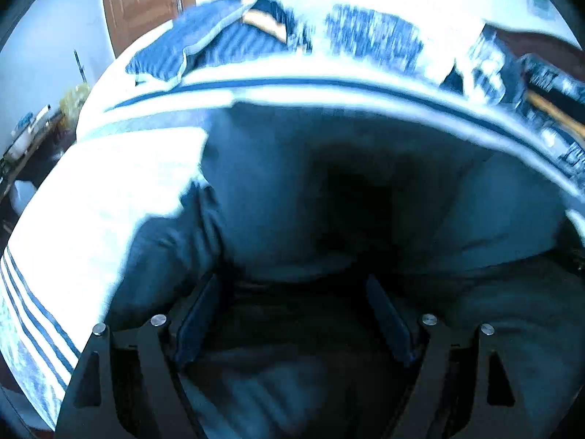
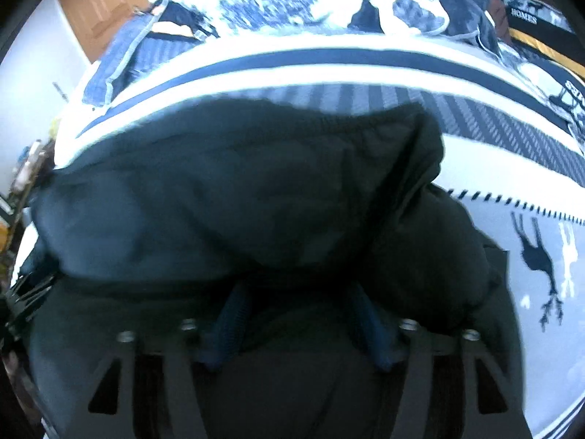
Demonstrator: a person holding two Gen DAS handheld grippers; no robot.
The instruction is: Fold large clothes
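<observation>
I'm seeing my left gripper (image 1: 296, 314) at the bottom of its wrist view, jaws standing wide apart, nothing pinched. The dark garment (image 1: 347, 190) is lying directly under and ahead of it, filling the gap between the fingers (image 1: 199, 314) and bulging up just beyond the tips; whether the cloth is brushing the pads I cannot tell.

I'm seeing my right gripper (image 2: 298, 320) the same way: jaws apart, blue ribbed pads (image 2: 228, 320) pointing into the dark garment (image 2: 237, 197), fabric beneath and just past them. The pads are not closing on any fold that I can make out. In this view the garment's gathered hem (image 2: 329, 119) is running along its far edge, and a bunched lump of it is sitting to the right of the gripper.

The garment is lying on a white bedspread (image 2: 541, 292) with a dark deer figure (image 2: 537, 259) right of the garment. Beyond the garment a navy stripe (image 2: 329, 60) is crossing the spread.

Further beyond that stripe, a heap of other clothes: a blue striped piece (image 1: 204, 40) to the left, a blue-and-white patterned one (image 2: 270, 3) in the middle, dark printed items (image 2: 526, 18) to the right. No containers showing. Farthest off, beyond the heap on the left, a brown door (image 1: 146, 0), blurry.
</observation>
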